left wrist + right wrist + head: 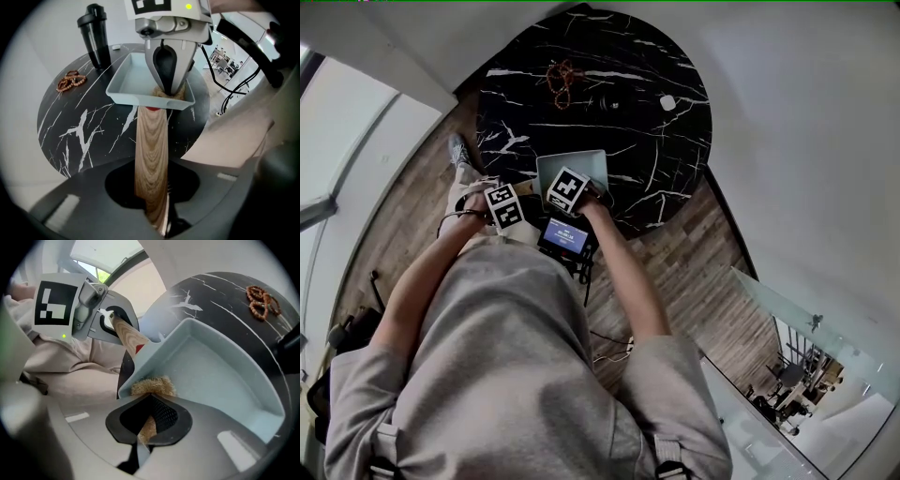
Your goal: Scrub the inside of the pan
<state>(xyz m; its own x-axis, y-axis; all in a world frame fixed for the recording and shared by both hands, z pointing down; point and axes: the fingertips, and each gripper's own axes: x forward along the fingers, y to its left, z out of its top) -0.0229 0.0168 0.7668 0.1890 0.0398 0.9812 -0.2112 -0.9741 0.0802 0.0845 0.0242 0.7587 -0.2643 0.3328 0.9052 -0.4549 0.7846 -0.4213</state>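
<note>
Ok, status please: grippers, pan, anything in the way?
Left gripper shut on pan handle. Right gripper shut on scrubber, inside pan at handle-side wall. Bottle, beads stand clear.

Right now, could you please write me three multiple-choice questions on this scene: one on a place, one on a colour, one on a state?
1. Where does the black shaker bottle stand?
A. on the marble table, beyond the pan
B. inside the pan
C. on the floor

2. What colour is the pan?
A. red
B. light blue
C. yellow

3. In what state are the right tongs?
A. open and empty
B. shut on a spoon
C. shut on a tan scrub pad

Answers:
1 A: the left gripper view shows it upright on the table behind the pan's far corner.
2 B: both gripper views show pale blue walls and floor.
3 C: the right gripper view shows the pad pinched between them, at the pan's near corner.
</note>
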